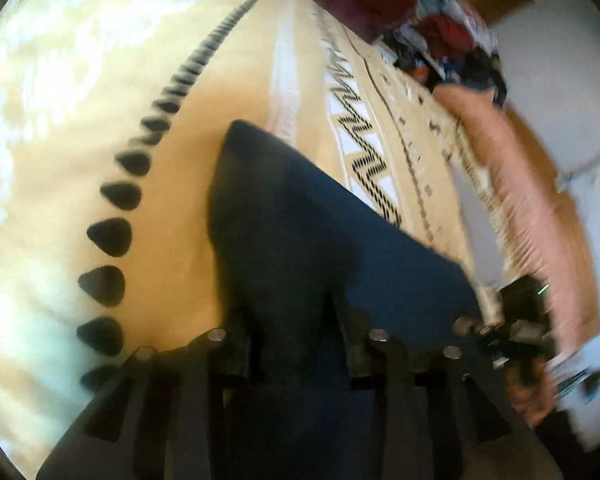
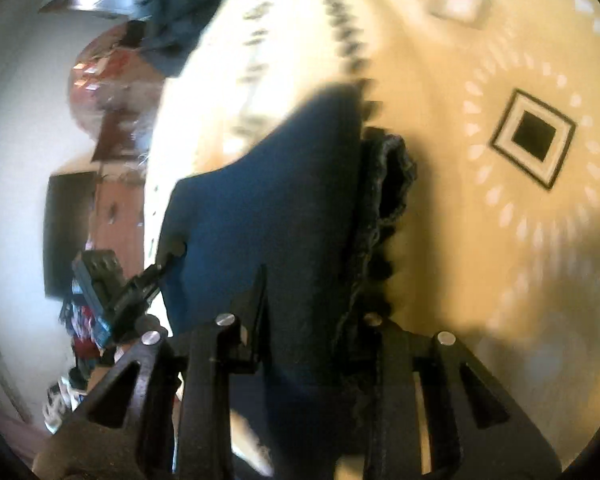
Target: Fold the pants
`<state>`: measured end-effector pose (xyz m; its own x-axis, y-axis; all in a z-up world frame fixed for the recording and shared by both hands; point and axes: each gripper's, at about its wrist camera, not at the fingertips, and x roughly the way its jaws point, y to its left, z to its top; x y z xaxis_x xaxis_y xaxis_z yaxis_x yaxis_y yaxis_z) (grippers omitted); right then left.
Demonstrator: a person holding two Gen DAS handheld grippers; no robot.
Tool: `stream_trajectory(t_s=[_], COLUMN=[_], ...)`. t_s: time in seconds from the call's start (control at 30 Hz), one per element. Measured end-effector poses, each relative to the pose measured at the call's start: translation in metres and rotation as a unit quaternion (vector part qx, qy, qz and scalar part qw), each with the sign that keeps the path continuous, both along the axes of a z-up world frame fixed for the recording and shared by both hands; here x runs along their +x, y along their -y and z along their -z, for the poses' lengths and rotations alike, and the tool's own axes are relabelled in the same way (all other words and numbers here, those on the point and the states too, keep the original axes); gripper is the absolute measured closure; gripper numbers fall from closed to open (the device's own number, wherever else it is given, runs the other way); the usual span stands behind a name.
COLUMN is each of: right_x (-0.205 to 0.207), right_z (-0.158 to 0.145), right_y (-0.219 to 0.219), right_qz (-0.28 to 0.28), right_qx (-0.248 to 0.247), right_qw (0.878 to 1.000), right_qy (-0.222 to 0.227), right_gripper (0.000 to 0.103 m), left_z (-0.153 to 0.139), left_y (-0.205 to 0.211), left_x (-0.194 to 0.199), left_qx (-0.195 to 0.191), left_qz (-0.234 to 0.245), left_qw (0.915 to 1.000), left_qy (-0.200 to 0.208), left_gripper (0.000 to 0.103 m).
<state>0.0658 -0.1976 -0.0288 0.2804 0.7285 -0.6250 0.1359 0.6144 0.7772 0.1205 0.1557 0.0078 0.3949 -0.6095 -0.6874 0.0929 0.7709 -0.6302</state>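
Note:
Dark navy pants (image 1: 300, 220) hang stretched above a beige patterned bedspread (image 1: 80, 140). My left gripper (image 1: 296, 328) is shut on one edge of the pants. My right gripper (image 2: 312, 304) is shut on another edge of the pants (image 2: 268, 184), next to the gathered elastic waistband (image 2: 388, 184). The right gripper also shows at the far right of the left wrist view (image 1: 512, 328), and the left gripper at the left of the right wrist view (image 2: 116, 292), each clamped on the cloth. The views are blurred by motion.
The bed's fringed edge and a pink sheet (image 1: 520, 184) run along one side. A heap of clothes (image 1: 440, 32) lies past the bed. A dark screen (image 2: 68, 232), a wooden dresser (image 2: 116, 208) and a red bag (image 2: 100, 80) stand beyond the bed.

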Motion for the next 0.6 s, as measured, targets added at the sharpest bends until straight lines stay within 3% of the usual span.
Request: stream_trajectory(t_s=[0.1, 0.23, 0.37, 0.4, 0.5, 0.53, 0.6], right_x=[-0.004, -0.022, -0.045, -0.053, -0.076, -0.081, -0.085], right_z=[0.0, -0.038, -0.093, -0.102, -0.105, -0.095, -0.065], right_y=[0.006, 0.008, -0.005, -0.01, -0.033, -0.045, -0.063], right_qz=[-0.019, -0.026, -0.014, -0.016, -0.046, -0.071, -0.101], right_qx=[-0.003, -0.083, -0.169, -0.171, -0.142, -0.147, -0.18], right_qw=[1.0, 0.994, 0.973, 0.969, 0.968, 0.968, 0.967], right_qy=[0.017, 0.067, 0.156, 0.175, 0.2, 0.19, 0.151], right_gripper=[0.07, 0.065, 0.065, 0.065, 0.065, 0.065, 0.066], left_z=[-0.01, -0.057, -0.097, -0.096, -0.058, -0.052, -0.043], left_y=[-0.003, -0.01, -0.019, -0.018, -0.024, -0.024, -0.033], left_x=[-0.002, -0.034, -0.084, -0.093, -0.124, -0.131, -0.163], left_qx=[0.019, 0.083, 0.052, 0.053, 0.084, 0.088, 0.058], left_qz=[0.016, 0.01, 0.048, 0.056, 0.077, 0.074, 0.067], left_qw=[0.9996, 0.9931, 0.9877, 0.9874, 0.9905, 0.9909, 0.9945], left_qy=[0.015, 0.083, 0.139, 0.139, 0.077, 0.069, 0.057], left_gripper=[0.065, 0.069, 0.069, 0.069, 0.069, 0.069, 0.067])
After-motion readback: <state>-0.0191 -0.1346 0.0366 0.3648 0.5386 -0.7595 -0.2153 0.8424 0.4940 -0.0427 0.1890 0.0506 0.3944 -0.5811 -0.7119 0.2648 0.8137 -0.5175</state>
